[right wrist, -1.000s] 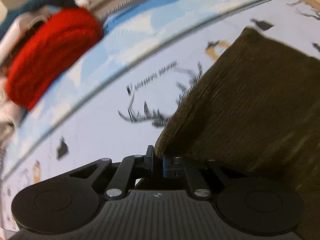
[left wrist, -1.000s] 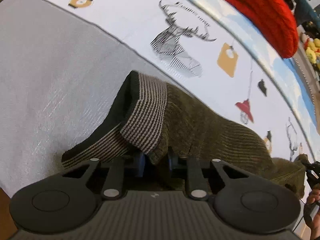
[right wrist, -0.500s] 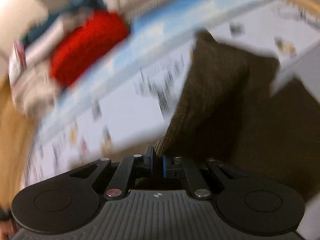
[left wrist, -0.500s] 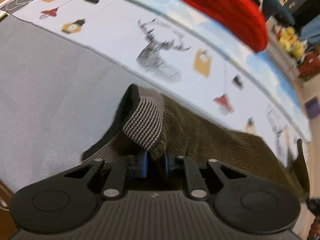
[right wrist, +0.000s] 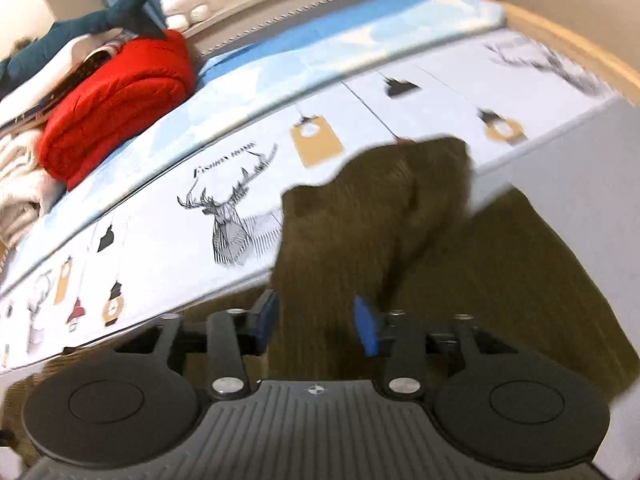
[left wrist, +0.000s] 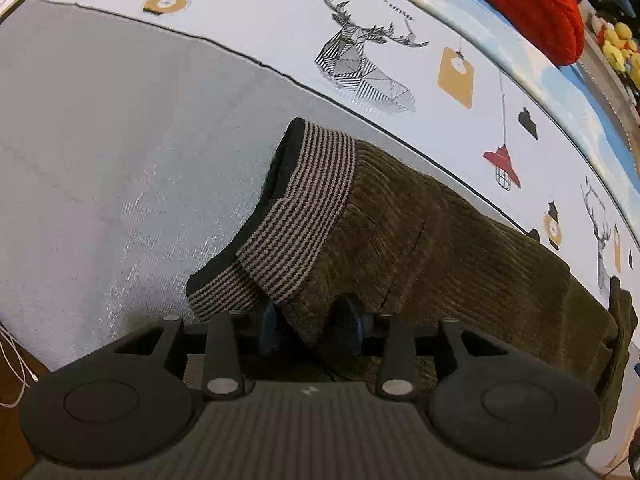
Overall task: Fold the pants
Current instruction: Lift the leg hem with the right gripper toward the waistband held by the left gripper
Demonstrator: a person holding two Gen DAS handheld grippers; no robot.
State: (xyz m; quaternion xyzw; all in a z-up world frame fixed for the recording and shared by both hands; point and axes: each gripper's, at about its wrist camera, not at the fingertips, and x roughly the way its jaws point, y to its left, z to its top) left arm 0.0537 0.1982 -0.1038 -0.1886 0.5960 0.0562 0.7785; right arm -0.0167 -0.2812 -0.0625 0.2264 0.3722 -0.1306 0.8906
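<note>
The pants (left wrist: 432,240) are olive-brown corduroy with a striped knit waistband (left wrist: 308,216). They lie on the grey sheet (left wrist: 120,140). My left gripper (left wrist: 310,326) has its jaws parted, with the waistband corner lying loosely between the blue pads. In the right wrist view the pants (right wrist: 372,208) form a raised fold over a flat layer. My right gripper (right wrist: 314,322) is open, its blue pads wide apart on either side of the cloth.
A white cover printed with deer and lamps (left wrist: 380,52) lies behind the pants, also in the right wrist view (right wrist: 228,216). A red folded knit (right wrist: 116,96) and plush toys (right wrist: 184,4) sit at the far edge. White cables (left wrist: 12,372) hang at the left.
Both grippers have opened: the right one was shut on the pant fabric and its pads now stand wide apart. The left jaws have also parted. The right camera has swung back.
</note>
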